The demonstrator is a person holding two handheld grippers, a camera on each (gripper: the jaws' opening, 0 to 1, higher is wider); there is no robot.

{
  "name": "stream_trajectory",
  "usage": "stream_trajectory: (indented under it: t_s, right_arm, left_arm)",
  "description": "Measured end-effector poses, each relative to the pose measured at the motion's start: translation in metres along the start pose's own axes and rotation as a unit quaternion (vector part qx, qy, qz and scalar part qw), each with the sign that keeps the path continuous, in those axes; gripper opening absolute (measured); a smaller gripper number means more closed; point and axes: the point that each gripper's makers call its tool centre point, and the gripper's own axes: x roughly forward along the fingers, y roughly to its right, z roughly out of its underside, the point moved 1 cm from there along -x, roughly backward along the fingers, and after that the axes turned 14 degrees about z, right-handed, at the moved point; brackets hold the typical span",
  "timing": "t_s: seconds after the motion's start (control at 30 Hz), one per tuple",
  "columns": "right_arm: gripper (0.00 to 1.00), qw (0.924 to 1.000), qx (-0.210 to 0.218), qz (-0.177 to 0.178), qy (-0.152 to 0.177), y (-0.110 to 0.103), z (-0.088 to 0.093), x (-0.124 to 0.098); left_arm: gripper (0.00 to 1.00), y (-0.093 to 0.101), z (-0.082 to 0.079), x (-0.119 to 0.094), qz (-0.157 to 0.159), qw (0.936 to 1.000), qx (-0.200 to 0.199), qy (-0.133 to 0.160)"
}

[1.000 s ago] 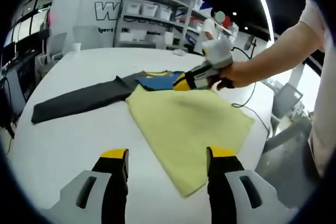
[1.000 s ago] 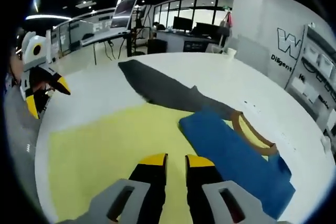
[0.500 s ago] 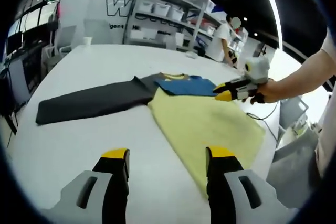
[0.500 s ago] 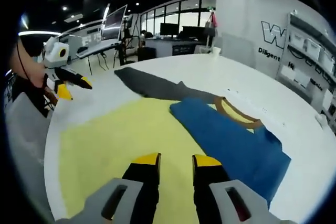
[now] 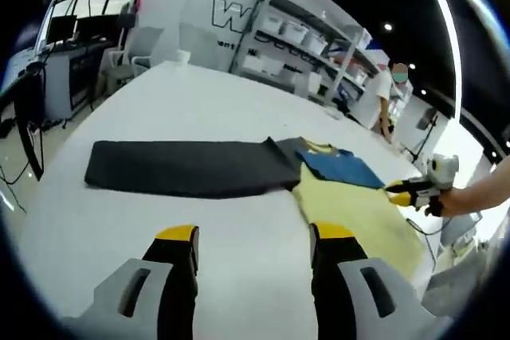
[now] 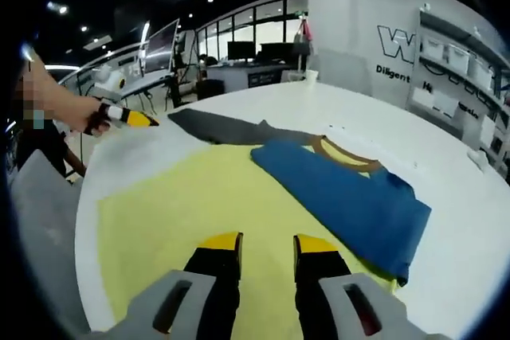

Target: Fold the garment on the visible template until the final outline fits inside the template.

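Observation:
A garment lies on the white table. Its long dark grey part stretches left, and a blue part with a mustard collar is folded over a flat pale yellow template sheet. My left gripper hovers open over bare table in front of the grey part, holding nothing. It also shows held in a hand at the table's far edge, left gripper. My right gripper stands narrowly open above the yellow sheet, beside the blue fold. Seen from the other side, the right gripper sits at the sheet's edge.
Shelving with white bins lines the wall behind the table, and a person stands near it. Desks with monitors fill the room beyond. A grey chair back is close to the table's edge.
The right gripper's jaws have parted a little and it has drawn back from the blue fold. The left gripper has swung towards the grey part, farther from the right gripper.

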Motion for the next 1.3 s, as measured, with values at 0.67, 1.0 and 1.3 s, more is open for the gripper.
stream_trajectory:
  t_s: [0.67,1.0,1.3]
  right_arm:
    - [0.18,0.9997,0.011,0.02,-0.008,0.002,0.008,-0.017]
    - [0.17,0.9993,0.014,0.031,-0.012,0.005,0.01,-0.022]
    - [0.16,0.9992,0.014,0.034,-0.015,0.005,0.01,-0.023]
  left_arm:
    - [0.43,-0.124,-0.032,-0.035,-0.14,0.9785,-0.12,0.092]
    - [0.31,-0.128,-0.033,-0.033,-0.15,0.9738,-0.139,0.1]
    - [0.03,-0.124,-0.022,-0.037,-0.168,0.9688,-0.159,0.089]
